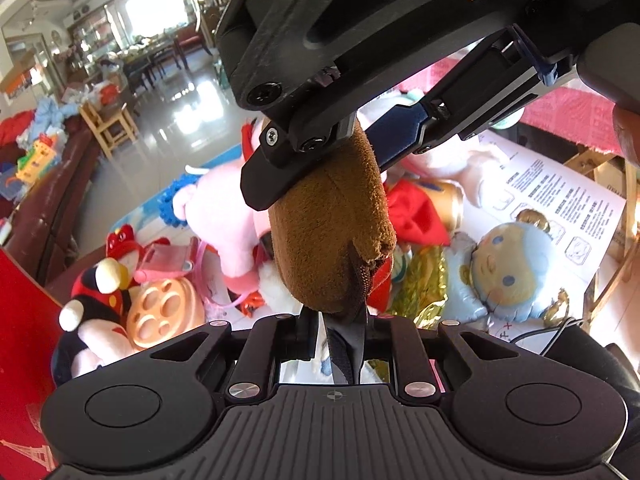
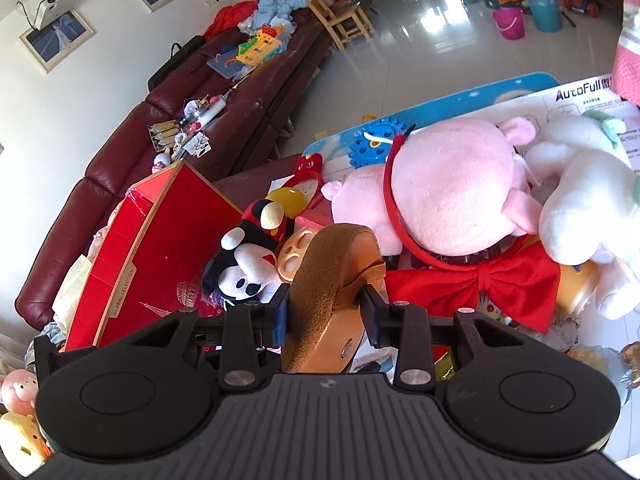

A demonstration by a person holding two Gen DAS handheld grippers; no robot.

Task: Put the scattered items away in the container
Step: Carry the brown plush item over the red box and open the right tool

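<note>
Brown fuzzy slipper with a tan rubbery sole [image 2: 332,280]: in the air, clear of the toy heap, shared between both grippers. Right gripper [image 2: 326,314] with jaws part-way spread and clamped across the slipper's width, one pad on the fuzzy upper edge, the other against the sole side. Left gripper [image 1: 340,332] with jaws nearly pressed together, pinching only a thin dark strap or edge at the slipper's low end.

Looks light, by all appearances. Soft and squashy on the plush upper, stiffer through the sole, so likely to flex rather than hold a line. Nothing fragile about it. Fuzzy cloth gives plenty of friction; smooth sole probably the more slippery face. Best hold, judging from here: across the middle, sole and upper together, as on the right. Thin strap hold on the left seems the weaker one, apt to let the body swing or twist.

Below: pink plush pig [image 2: 448,184] with big red bow [image 2: 480,280], black-and-white mouse plush [image 2: 248,264], white plush toy [image 2: 584,200], all well beneath the slipper. Red cardboard box [image 2: 160,240] off to the left, standing open, probably the container; slipper not yet over it.
</note>
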